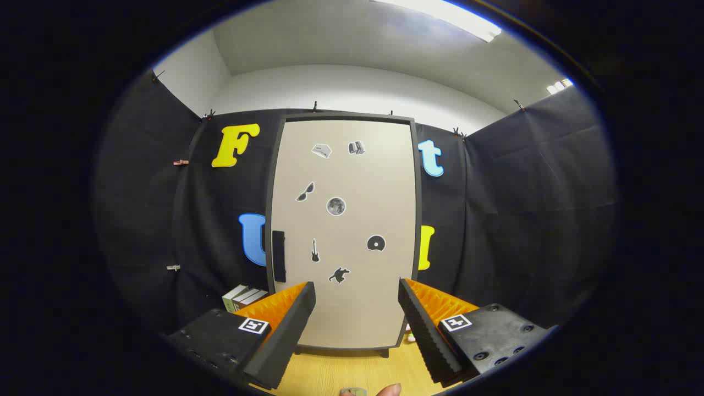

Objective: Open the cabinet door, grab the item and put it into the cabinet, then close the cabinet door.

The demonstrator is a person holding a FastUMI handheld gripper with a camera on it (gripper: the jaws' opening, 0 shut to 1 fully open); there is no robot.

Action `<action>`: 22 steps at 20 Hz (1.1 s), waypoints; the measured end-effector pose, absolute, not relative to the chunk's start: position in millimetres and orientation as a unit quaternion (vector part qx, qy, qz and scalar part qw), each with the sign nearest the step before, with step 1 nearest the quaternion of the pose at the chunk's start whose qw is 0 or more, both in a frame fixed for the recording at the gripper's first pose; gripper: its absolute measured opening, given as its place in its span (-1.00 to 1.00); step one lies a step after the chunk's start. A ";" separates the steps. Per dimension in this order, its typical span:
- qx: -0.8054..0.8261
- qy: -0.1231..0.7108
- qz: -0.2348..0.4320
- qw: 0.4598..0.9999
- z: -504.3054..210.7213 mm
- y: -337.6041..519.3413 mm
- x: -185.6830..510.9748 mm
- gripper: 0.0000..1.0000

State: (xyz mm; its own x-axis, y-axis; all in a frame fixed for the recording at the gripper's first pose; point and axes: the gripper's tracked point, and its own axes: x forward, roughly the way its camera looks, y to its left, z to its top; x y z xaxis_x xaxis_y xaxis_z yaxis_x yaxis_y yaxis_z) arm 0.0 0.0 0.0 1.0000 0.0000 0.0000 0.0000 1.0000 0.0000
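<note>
A tall cabinet stands straight ahead on the wooden table, its beige door [344, 231] shut and dotted with several small stickers. A dark vertical handle [279, 256] sits on the door's left edge, at about the height of my fingertips. My gripper [356, 294] is open, fingers spread wide with nothing between them, held well short of the door. A few books [242, 297] lie at the cabinet's lower left, partly hidden behind my left finger.
The wooden table top [335, 371] runs from the cabinet's foot toward me. Black cloth walls close in behind and on both sides. A small pale thing [410, 336] peeks out by the cabinet's right foot. A fingertip [389, 390] shows at the near edge.
</note>
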 end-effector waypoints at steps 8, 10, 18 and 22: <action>-0.008 0.006 0.011 1.000 -6.0 14.5 -7.0 0.94; -0.010 0.006 0.012 1.000 -7.5 15.7 -7.5 0.94; -0.007 0.006 0.014 1.000 -6.6 16.5 -7.4 0.94; -0.001 0.009 0.020 1.000 -7.2 19.6 -7.8 0.94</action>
